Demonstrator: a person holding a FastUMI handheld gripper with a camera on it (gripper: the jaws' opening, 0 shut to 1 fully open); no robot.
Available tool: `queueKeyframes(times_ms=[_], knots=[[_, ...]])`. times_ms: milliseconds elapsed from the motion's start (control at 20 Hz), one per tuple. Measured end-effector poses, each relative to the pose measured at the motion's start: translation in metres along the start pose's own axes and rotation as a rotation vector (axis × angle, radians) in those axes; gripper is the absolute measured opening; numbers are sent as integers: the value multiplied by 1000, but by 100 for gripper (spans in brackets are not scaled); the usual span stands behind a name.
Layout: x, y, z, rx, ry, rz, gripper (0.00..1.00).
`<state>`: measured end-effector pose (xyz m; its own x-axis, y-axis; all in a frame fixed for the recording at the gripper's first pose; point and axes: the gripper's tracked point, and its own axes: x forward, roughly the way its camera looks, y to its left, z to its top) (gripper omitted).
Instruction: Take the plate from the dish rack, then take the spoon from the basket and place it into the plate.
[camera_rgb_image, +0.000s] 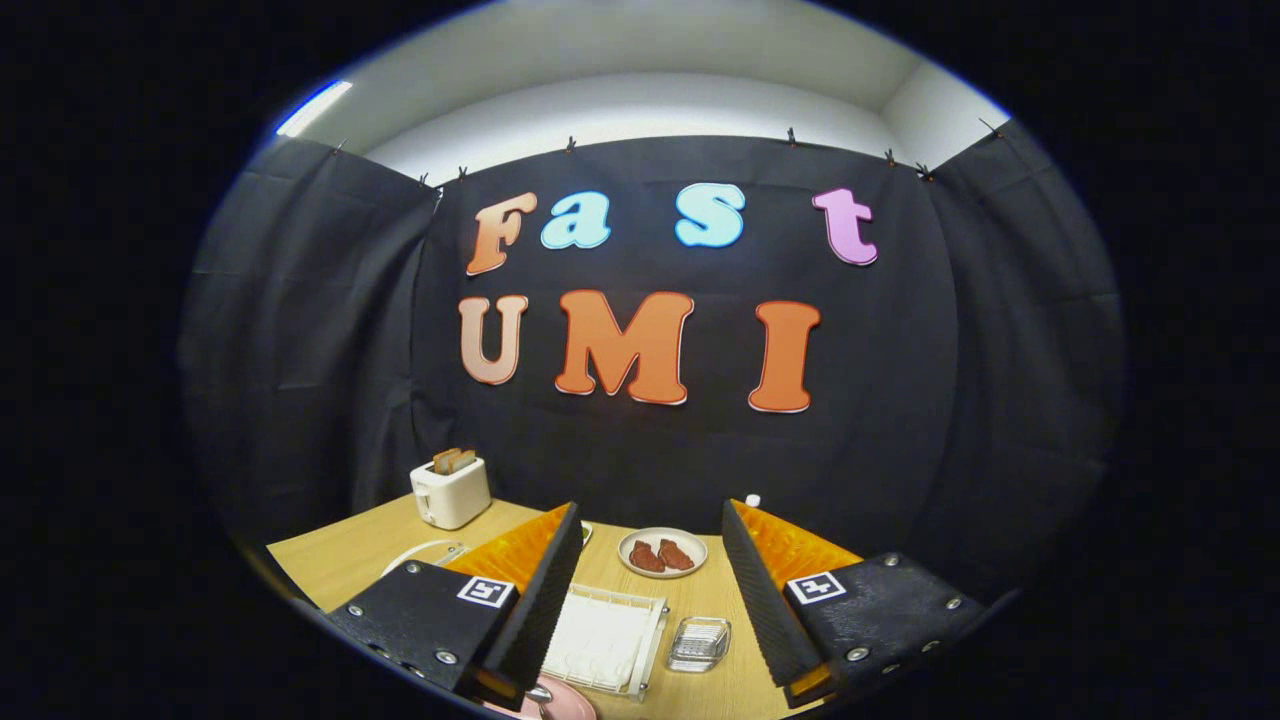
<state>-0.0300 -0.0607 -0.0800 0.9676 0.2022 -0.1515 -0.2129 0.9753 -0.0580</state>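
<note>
Gripper view looked forward over a pale wooden counter (700, 690) toward a black cloth wall. The jaws of the gripper (650, 590) stood wide apart with nothing between the fingers (540, 600) but open air, well above the counter.

Between the fingers, down on the counter, lay a white wire rack (610, 640), a shallow rectangular tray with a white sheet or mat lying flat inside it. Whether this was the dish rack could not be told for certain. Just beside it, toward the right finger, sat a small clear glass dish (698, 643), which looked empty. Close under the left finger, nearest the camera, a pink plate (570, 703) showed only as a curved edge, with a bit of shiny metal (540, 692) touching it; what that metal was could not be told.

Beyond the fingers, near the wall, a round white plate (662, 552) held two reddish-brown pieces of food lying side by side. Farther off to the left stood a white toaster (450, 492) with two slices of toast (453, 460) standing upright in its slots. A white curved rim (425, 552) of something round peeked out past the left finger, mostly hidden. A small green sliver (586, 533) showed just behind the left fingertip, too little to name.
</note>
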Motion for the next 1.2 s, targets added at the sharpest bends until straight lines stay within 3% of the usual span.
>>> queueKeyframes(times_ms=[500, 1200], knots=[[-6, -12, 55, -22, -160, -47, 92], [-1, -1, 68, -38, -214, -20, 93]])
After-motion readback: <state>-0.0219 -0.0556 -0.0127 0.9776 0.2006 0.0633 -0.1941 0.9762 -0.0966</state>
